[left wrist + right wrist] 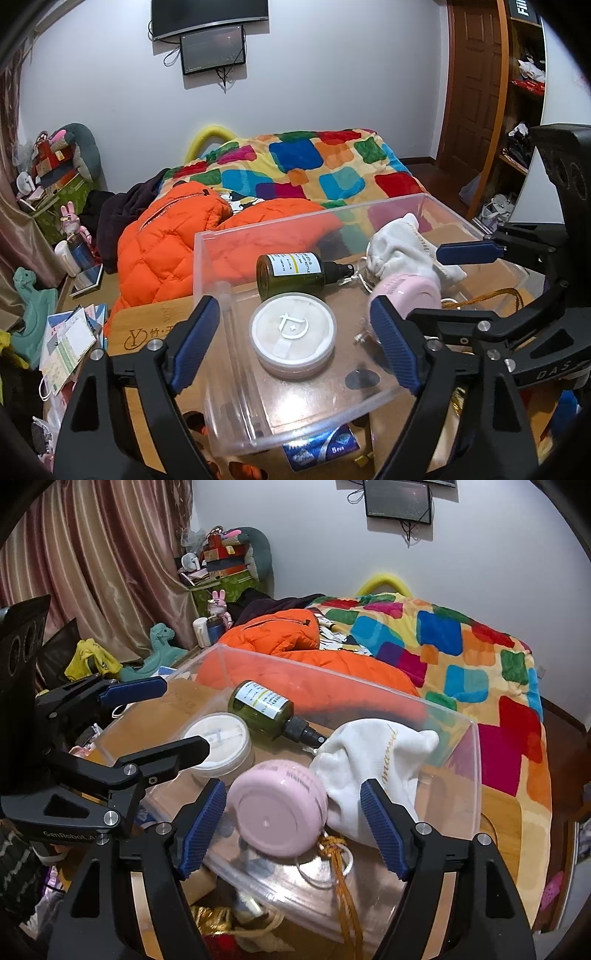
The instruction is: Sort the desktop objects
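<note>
A cluttered bedroom, its bed heaped with a patchwork blanket (314,162) and an orange jacket (166,251), frames a wooden counter (147,328) where a clear plastic bin (295,417) already holds the sorted goods. From the left: a white round tin (293,332), a green spray bottle (291,273) lying on its side, a pink jar (280,806) tipped over, and a white cloth pouch (373,771) touching it.

The bin's near end appears to overhang the counter edge, so a careless nudge from either tool could likely tilt or slide it. The bottle and jar, both on their sides, may roll if bumped. A gold cord (341,878) trailing over the rim could snag a finger.

The left gripper (295,350) hangs over the tin, fingers spread wide, gripping nothing. The right gripper (295,830) hovers at the jar and pouch, fingers likewise spread wide and empty; whether a pad brushes the pouch cannot be told.
</note>
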The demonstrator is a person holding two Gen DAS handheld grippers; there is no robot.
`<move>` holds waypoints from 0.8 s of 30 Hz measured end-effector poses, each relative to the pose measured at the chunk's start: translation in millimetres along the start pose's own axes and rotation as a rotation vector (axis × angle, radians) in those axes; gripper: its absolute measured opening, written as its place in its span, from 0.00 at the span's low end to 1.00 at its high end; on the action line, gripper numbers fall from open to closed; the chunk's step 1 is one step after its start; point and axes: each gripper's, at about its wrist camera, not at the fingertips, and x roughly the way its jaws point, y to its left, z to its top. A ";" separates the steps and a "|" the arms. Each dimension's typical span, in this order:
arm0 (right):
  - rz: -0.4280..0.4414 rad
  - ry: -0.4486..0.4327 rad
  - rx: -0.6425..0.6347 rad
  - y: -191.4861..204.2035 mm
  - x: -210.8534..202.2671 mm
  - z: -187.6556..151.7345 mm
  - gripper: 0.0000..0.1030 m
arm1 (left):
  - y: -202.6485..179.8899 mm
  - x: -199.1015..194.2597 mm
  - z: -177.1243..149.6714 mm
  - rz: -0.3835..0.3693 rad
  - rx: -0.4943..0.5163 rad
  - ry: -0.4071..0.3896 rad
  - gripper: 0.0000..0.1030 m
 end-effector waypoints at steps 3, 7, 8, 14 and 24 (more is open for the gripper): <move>-0.014 -0.009 -0.009 3.4 -8.7 -2.2 0.74 | -1.2 -8.8 -0.3 0.037 0.005 -0.014 0.93; -0.030 -0.031 -0.013 7.0 -22.8 -4.0 0.75 | -2.8 -21.1 -1.5 0.054 0.020 -0.027 0.94; -0.032 -0.036 -0.011 8.0 -26.8 -4.2 0.78 | -4.5 -24.1 -2.1 0.060 0.027 -0.030 0.95; -0.067 -0.075 -0.015 16.1 -49.6 -9.5 0.82 | -16.9 -45.8 -8.4 0.107 0.084 -0.069 0.97; -0.119 -0.104 -0.044 26.4 -80.8 -31.9 0.83 | -37.6 -76.4 -22.2 0.134 0.117 -0.105 0.98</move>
